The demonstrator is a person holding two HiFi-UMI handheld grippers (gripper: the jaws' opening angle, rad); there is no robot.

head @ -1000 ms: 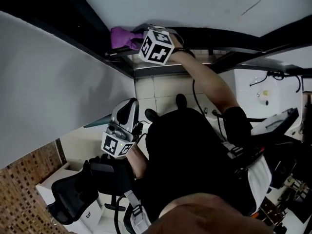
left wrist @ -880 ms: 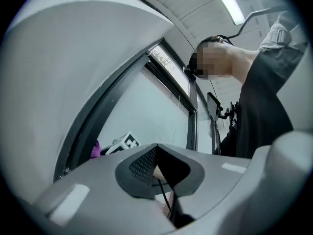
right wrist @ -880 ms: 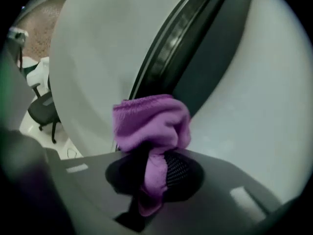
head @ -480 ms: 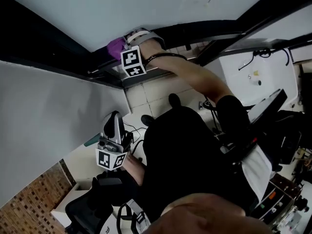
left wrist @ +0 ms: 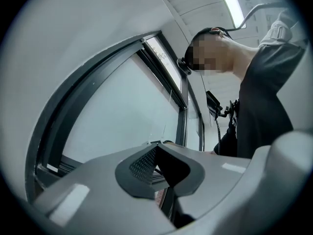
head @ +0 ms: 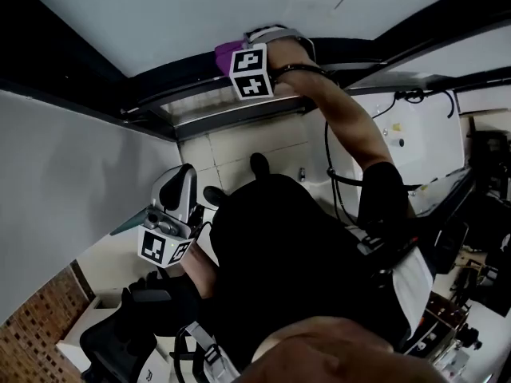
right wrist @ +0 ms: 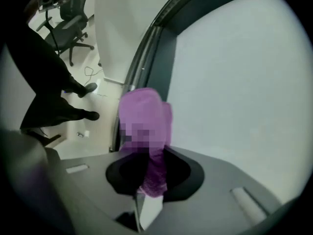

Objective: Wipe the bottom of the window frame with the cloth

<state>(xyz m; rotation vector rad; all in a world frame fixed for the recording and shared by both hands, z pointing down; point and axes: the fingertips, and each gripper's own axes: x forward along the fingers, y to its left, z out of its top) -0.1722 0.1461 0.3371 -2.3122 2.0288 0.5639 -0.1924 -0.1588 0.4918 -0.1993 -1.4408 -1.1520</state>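
Grey-bodied, the left gripper [left wrist: 156, 154] hangs low beside the person's dark torso, well apart from the window, its jaws pressed together with nothing between them. Up and to the right, the right gripper [right wrist: 146, 179] has its jaws clamped on the purple cloth [right wrist: 145, 112], which lies against the dark window frame [right wrist: 157, 50] beside the pale glass [right wrist: 239, 77].

Right gripper [head: 242, 56]: raised at arm's length (marker cube facing the camera), purple cloth [head: 227, 53] at its tip, against the dark window frame [head: 359, 45].
Left gripper [head: 182, 186]: held low beside the torso, well apart from the frame.
Office chair [head: 112, 337]: lower left corner.
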